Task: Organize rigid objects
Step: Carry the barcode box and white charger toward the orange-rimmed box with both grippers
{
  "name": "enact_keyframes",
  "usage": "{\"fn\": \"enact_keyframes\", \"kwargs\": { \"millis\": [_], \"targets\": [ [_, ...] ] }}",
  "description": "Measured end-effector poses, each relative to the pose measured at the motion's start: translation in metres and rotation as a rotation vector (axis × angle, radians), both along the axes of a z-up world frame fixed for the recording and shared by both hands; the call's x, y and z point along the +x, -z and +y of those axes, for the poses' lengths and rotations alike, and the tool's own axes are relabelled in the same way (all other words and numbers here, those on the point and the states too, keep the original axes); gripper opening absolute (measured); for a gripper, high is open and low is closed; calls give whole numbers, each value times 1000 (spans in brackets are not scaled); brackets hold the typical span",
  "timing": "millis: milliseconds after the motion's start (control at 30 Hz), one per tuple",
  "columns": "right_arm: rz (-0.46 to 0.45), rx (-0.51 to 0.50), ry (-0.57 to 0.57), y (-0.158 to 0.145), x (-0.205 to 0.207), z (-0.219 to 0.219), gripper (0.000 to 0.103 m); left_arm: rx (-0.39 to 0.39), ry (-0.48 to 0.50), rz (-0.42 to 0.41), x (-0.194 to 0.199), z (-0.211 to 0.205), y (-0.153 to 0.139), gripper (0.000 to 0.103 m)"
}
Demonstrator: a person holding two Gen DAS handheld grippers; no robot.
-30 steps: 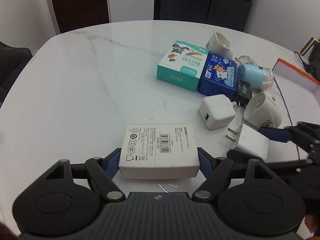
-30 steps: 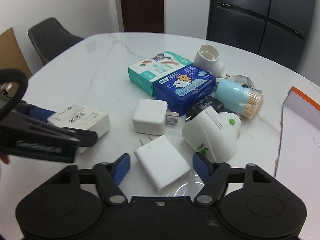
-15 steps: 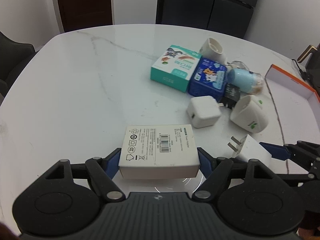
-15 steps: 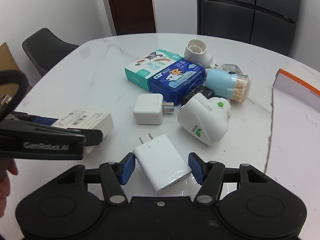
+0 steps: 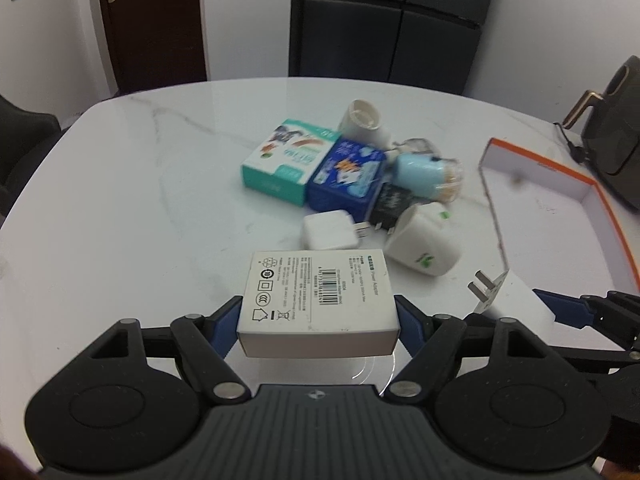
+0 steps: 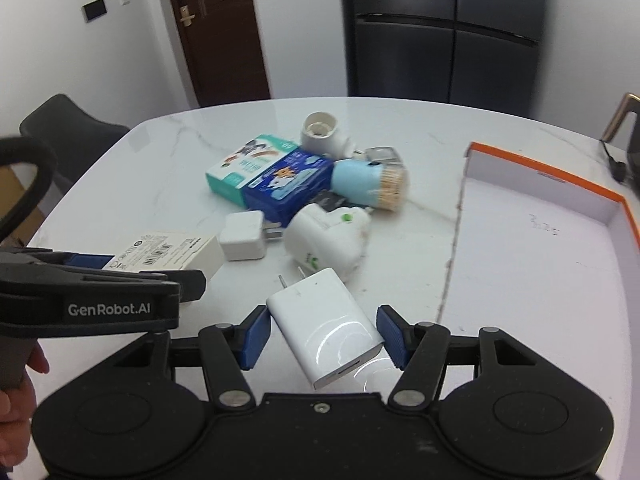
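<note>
My left gripper (image 5: pixel 318 322) is shut on a white power-adapter box (image 5: pixel 318 300) and holds it above the table. It also shows in the right wrist view (image 6: pixel 168 254). My right gripper (image 6: pixel 322 332) is shut on a flat white charger (image 6: pixel 324 324), prongs pointing away, lifted off the table; it shows in the left wrist view (image 5: pixel 508 292). A pile lies mid-table: teal box (image 5: pixel 288 160), blue box (image 5: pixel 348 176), small white cube charger (image 5: pixel 330 230), white plug with green logo (image 5: pixel 424 246), light blue toothpick jar (image 5: pixel 424 176).
An open white box with orange rim (image 6: pixel 540 184) lies on the right of the marble table (image 5: pixel 140 200). A white socket adapter (image 6: pixel 322 134) and a black item (image 5: pixel 394 200) lie in the pile. A dark chair (image 6: pixel 68 120) stands at left.
Both grippers rose and pulled back from the pile with their loads. The flat white charger left the table in the right gripper's grip.
</note>
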State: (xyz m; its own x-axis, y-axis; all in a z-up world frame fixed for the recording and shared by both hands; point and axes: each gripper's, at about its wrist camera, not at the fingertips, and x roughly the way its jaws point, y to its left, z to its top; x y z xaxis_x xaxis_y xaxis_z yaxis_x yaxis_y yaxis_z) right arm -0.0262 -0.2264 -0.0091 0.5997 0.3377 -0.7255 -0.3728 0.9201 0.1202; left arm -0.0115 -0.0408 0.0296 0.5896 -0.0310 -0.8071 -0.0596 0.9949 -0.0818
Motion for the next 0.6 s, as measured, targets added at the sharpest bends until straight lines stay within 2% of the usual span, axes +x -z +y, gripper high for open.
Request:
{"fn": "enact_keyframes", "kwargs": {
  "millis": [600],
  "targets": [
    [-47, 35, 113, -24, -16, -62, 72, 34, 57, -66, -7, -50, -23, 79]
  ]
}}
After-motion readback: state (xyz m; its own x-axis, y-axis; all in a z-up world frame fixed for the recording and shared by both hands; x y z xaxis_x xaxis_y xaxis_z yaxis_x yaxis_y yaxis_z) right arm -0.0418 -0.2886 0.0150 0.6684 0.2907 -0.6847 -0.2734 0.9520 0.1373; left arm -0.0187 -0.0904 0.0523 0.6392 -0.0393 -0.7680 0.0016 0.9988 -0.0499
